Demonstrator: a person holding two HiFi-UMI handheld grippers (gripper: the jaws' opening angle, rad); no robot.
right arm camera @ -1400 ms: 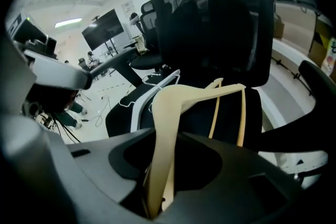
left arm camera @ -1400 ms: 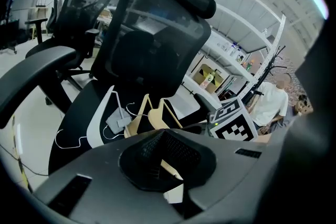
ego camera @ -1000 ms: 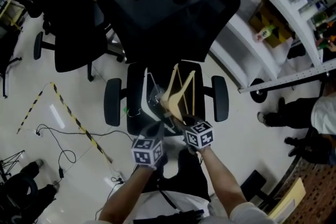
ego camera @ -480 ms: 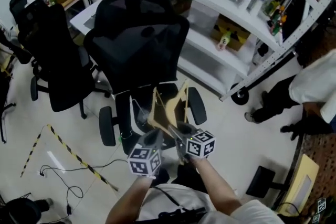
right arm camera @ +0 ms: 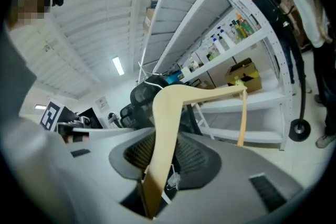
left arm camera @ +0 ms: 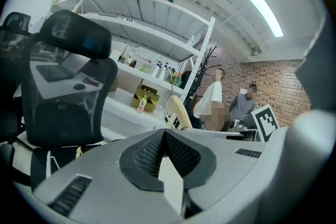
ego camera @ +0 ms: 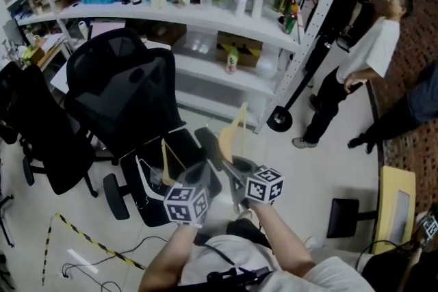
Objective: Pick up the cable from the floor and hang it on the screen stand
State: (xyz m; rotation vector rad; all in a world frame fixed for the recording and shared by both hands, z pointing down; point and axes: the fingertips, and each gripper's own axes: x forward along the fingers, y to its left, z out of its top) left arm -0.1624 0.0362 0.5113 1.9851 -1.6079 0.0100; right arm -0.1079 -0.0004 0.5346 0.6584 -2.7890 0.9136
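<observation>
A light wooden clothes hanger runs up out of my right gripper, which is shut on its lower end. In the head view that right gripper and the hanger sit low in the middle, in front of the person's body. My left gripper is just to its left, and its pads meet with nothing between them. A thin black cable lies on the floor at the lower left, far from both grippers. I cannot pick out a screen stand.
A black mesh office chair stands close ahead on the left. White shelving with bottles and boxes fills the back. A person in a white shirt stands at the right. Yellow-black tape crosses the floor beside the cable.
The head view has tilted up from the floor and chair seat to the shelves and the people. Both grippers and the hanger keep their place low in the frame.
</observation>
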